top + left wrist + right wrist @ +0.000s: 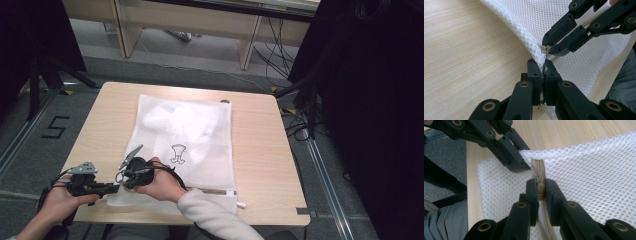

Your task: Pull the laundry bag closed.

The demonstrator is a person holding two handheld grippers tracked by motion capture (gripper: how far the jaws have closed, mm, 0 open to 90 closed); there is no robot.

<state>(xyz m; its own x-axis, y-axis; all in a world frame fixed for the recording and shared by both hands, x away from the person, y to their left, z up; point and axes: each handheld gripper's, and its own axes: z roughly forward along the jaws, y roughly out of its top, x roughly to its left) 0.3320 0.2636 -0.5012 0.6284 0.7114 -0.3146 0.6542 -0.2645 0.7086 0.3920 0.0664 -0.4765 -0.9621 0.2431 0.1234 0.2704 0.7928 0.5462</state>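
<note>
Far left on the floor beside the tabletop (260, 150), a dark figure 5 (55, 127) marked on grey flooring. At the near left corner of the pale wooden tabletop, left hand (60, 202) wrapped around the left gripper (543, 65), grey three-cornered plate on top, jaws pressed together on the bunched edge of a white mesh laundry bag (187, 145), pinching the netting right at its near left corner. Just beside it, almost touching, right gripper (540, 188) held by the right hand (160, 185) in a pale sleeve (215, 217), jaws closed on the beige zipper pull (540, 182) at the end of the bag's zipper (212, 191); zipper tape running back between those jaws along the bag's near edge. Seen from the left gripper view, the right gripper's jaw tips meeting the mesh fold immediately above the left one's, a small beige piece caught between them. Across the middle of the tabletop, the bag lying flat, lengthwise away from the person, something white and crumpled inside toward the far end, a small dark printed emblem (178, 153) near its centre. At the bag's near right corner, a small white tab (240, 204) sticking out. Right of the bag, bare wood; beyond the right edge, black cables (300, 125) on the floor.
</note>
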